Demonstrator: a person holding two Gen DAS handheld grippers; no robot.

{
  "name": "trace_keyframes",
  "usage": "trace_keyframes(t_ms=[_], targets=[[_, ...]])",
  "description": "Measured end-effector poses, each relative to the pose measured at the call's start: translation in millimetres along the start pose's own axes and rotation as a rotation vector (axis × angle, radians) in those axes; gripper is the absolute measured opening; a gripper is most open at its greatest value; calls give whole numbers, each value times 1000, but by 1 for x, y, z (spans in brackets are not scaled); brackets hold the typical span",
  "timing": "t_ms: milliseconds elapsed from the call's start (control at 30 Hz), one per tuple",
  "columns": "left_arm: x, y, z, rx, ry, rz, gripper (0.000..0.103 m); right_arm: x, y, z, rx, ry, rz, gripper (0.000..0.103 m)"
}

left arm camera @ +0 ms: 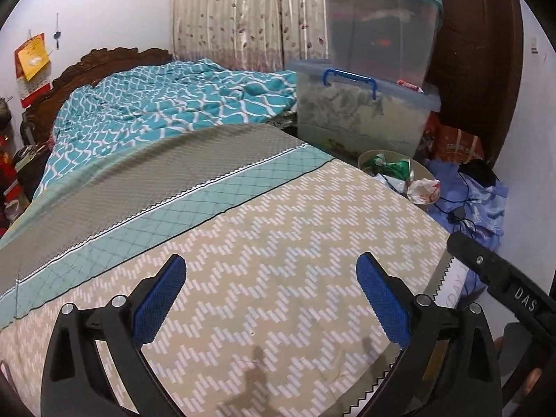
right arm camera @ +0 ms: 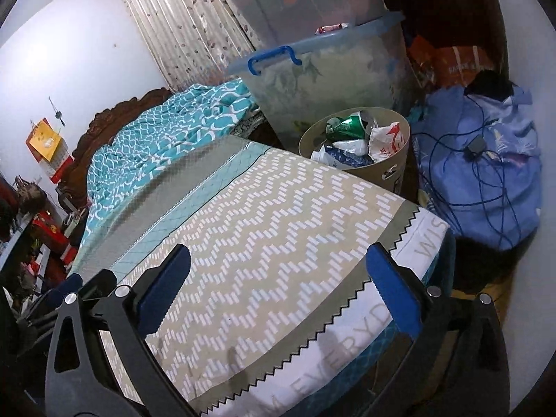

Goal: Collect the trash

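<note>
I've got both tools over the bed (left arm camera: pixel 278 229), above its beige zigzag-patterned cover. My left gripper (left arm camera: pixel 271 299) has its blue-padded jaws spread wide, nothing between them, only the bedcover below. The right gripper (right arm camera: pixel 278 285) is just as wide and empty, hanging over the bed's corner where the jagged-edged cover meets the white lettered mattress side. In the left view I can see part of the right tool's black body at the lower right.

The trash is in the round beige wastebasket (right arm camera: pixel 389 170) on the floor, tight against the far side of the bed. It holds a crushed green can (right arm camera: pixel 349 125), a crumpled white-and-red wrapper (right arm camera: pixel 387 140) and a white-and-blue packet (right arm camera: pixel 342 156). Behind it stand stacked clear plastic storage boxes (left arm camera: pixel 365 118); to its right lies a blue cloth bundle (right arm camera: pixel 479 173) with dark cables over it.
</note>
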State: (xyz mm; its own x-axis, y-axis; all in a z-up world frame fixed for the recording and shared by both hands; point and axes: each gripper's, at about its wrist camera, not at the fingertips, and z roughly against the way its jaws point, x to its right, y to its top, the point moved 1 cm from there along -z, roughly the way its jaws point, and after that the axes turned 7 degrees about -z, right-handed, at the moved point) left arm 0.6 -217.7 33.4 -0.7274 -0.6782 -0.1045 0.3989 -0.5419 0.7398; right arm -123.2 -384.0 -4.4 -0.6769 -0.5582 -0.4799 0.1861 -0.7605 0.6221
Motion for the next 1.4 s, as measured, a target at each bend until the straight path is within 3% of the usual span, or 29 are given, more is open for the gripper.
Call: trace_keyframes(t_ms=[467,833,1133,1400], targets=[[-7,-1,-1,-18,81,0,95,-3,-5,-6,-34,-3,-14,100],[-4,0,-3,-27,99,-10,95,11,0,-8,-25,-8,-62,100],[-10,2,11,16,107,8,95,7,1,-7,-29,2,-53,100],[-20,0,15,-11,115,27,95,4,-1,-7,-37,2,-45,100]])
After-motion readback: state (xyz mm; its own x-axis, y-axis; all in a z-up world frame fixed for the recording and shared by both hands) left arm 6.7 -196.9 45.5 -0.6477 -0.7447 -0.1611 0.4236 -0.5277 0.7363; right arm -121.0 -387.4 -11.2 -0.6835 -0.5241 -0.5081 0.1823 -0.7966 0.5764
